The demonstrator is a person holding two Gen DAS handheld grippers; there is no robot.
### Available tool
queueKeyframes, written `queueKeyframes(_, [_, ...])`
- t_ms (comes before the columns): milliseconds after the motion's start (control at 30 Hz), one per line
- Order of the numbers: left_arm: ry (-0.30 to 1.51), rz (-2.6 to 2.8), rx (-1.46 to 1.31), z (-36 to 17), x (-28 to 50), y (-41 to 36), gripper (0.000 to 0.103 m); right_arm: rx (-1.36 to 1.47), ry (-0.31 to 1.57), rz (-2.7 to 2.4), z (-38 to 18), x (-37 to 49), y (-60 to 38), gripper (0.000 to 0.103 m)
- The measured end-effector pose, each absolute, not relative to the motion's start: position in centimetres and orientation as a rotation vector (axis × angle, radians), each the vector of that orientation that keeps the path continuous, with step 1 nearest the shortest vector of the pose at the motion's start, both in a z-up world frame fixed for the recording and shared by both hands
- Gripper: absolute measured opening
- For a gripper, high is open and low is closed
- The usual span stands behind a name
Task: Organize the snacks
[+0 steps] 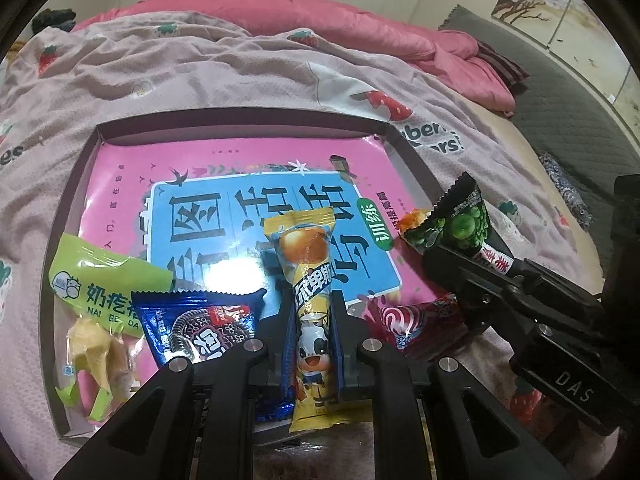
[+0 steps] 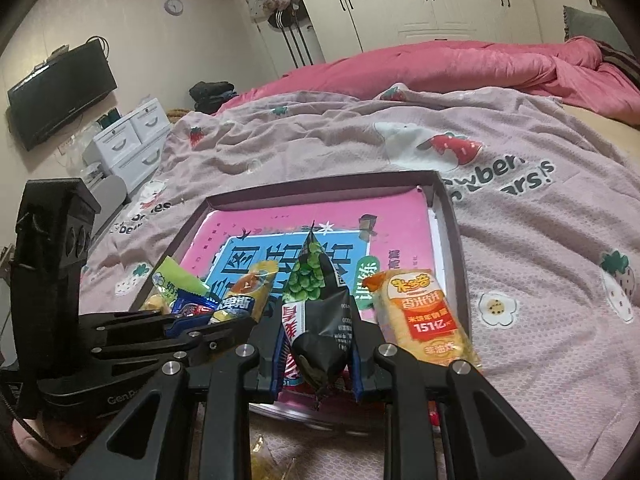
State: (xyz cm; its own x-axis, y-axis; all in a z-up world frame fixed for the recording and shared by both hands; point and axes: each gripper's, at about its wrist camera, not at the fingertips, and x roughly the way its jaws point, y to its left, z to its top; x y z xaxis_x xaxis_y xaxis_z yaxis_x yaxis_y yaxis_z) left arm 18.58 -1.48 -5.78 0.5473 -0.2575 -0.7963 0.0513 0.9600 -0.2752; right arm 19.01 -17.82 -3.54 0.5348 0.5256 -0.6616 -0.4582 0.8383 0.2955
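Left gripper point(image 1: 312, 320): clamped on yellow snack stick point(image 1: 310, 280), above shallow box point(image 1: 76, 160). Right gripper point(image 2: 318, 328): pinching black pea packet point(image 2: 318, 304), over same box, beside orange rice-cracker pack point(image 2: 424, 316).

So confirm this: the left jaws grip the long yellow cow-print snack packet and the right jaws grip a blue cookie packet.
Wrong on the right jaws: the right wrist view shows them gripping the black green-pea snack packet. The blue cookie packet lies in the tray. The long yellow cow-print snack packet is correct.
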Motion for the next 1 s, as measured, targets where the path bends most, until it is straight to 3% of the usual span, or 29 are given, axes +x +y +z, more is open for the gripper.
queueKeyframes(1000, [0.975, -0.192, -0.221, -5.9, 18.7, -1.5, 0.016, 0.068, 0.859, 0.560, -4.9, 19.4, -17.4, 0.028])
